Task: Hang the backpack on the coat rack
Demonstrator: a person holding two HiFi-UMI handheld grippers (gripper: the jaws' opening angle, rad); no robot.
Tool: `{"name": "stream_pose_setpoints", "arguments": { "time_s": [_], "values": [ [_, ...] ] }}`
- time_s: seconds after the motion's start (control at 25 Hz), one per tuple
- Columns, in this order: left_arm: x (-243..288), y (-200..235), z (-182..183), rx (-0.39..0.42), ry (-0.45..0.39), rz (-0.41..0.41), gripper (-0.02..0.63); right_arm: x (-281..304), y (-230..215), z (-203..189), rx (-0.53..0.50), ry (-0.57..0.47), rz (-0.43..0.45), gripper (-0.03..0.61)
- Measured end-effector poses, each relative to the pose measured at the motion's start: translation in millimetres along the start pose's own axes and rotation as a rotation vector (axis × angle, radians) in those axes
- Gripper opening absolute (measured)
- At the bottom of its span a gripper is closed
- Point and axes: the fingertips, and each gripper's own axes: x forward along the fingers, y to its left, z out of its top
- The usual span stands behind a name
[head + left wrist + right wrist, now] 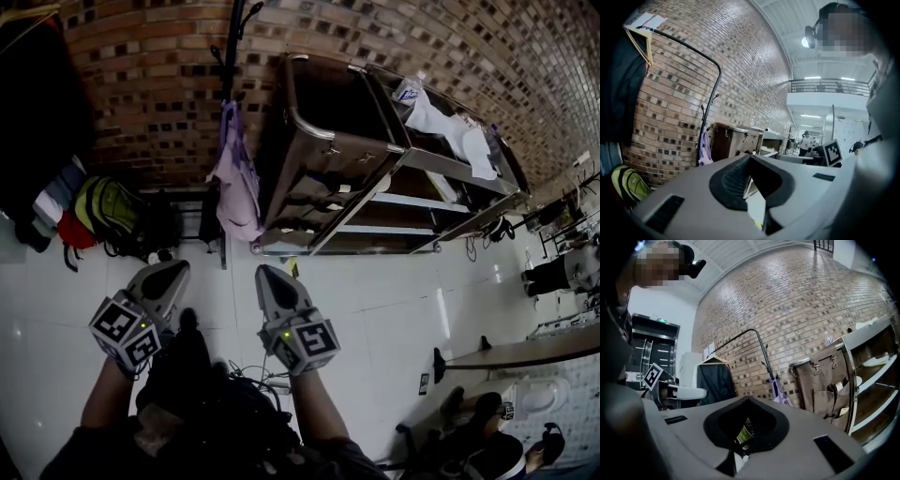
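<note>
A green and yellow backpack (108,211) lies on the white floor against the brick wall, also low at the left in the left gripper view (629,183). To its right stands a black coat rack (232,56) with a purple bag (234,183) hanging on it; the rack (707,126) (768,364) shows in both gripper views. My left gripper (173,269) (750,159) and right gripper (265,272) (747,401) are side by side, pointing level at the wall, short of the backpack. Both are shut with nothing between the jaws. A dark bundle with cables (197,384) sits at the person's front; I cannot tell what it is.
A brown canvas cart (328,150) and metal shelves (441,178) with white cloths (450,122) stand right of the rack. Dark garments (37,112) hang on a clothes rail at the left. A desk (525,352) is at the lower right. A person (806,140) stands far off.
</note>
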Motion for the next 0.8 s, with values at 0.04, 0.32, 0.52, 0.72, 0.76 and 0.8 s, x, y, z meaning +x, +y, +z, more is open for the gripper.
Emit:
{"name": "stream_pose_setpoints", "arguments": {
  "time_s": [0.04,0.32,0.52,0.72,0.76,0.8],
  "values": [
    [-4.5,-6.9,0.8,0.004,-0.003,-0.002,0.021,-6.5,3.9,-0.6,-0.007,0.001,0.003,0.008],
    [-27.8,-34.4,1.5,0.029,0.002,-0.007,0.021,-37.0,25.5,-6.6,-0.010,0.001,0.005,0.008],
    [-41.5,-35.2,-0.2,0.024,-0.003,-0.005,0.021,-40.7,33.4,-13.4,-0.004,0.005,-0.023,0.008],
    [-54.0,-32.8,-1.1,0.012,0.001,-0.020,0.021,-41.4,48.8,-16.0,-0.020,0.033,-0.046,0.008],
    [-57.1,-32.3,-1.3,0.010,0.004,-0.026,0.021,-41.2,51.9,-15.8,-0.021,0.036,-0.052,0.008],
    [-60.3,-31.7,-1.4,0.008,0.007,-0.031,0.021,-41.2,54.9,-15.4,-0.022,0.039,-0.059,0.008]
  ]
}}
